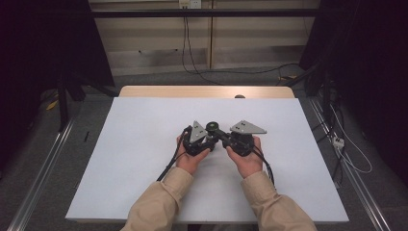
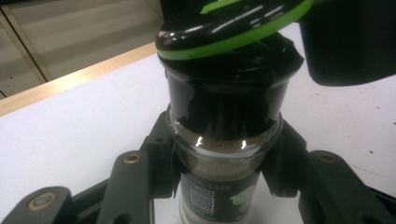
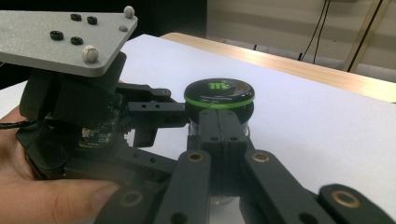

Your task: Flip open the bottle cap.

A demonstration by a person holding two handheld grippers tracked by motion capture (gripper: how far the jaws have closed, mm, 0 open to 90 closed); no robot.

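A glass spice jar (image 2: 219,161) with brown powder and a black lid (image 2: 229,32) ringed in green stands upright on the white table sheet (image 1: 144,144). My left gripper (image 2: 225,170) is shut on the jar's glass body, one jaw on each side below the cap. In the right gripper view, my right gripper (image 3: 224,128) has its two jaws pressed together, tips against the near side of the jar (image 3: 219,95) just under the lid; nothing sits between them. From above, both grippers meet at the jar (image 1: 212,127) near the table's middle, left gripper (image 1: 206,138) and right gripper (image 1: 224,138).
The white sheet covers a wooden table (image 1: 207,91) whose far edge shows bare. Cables (image 1: 192,57) run across the floor behind, and dark curtains stand at both sides. A person's hands and tan sleeves (image 1: 163,197) come in from the bottom.
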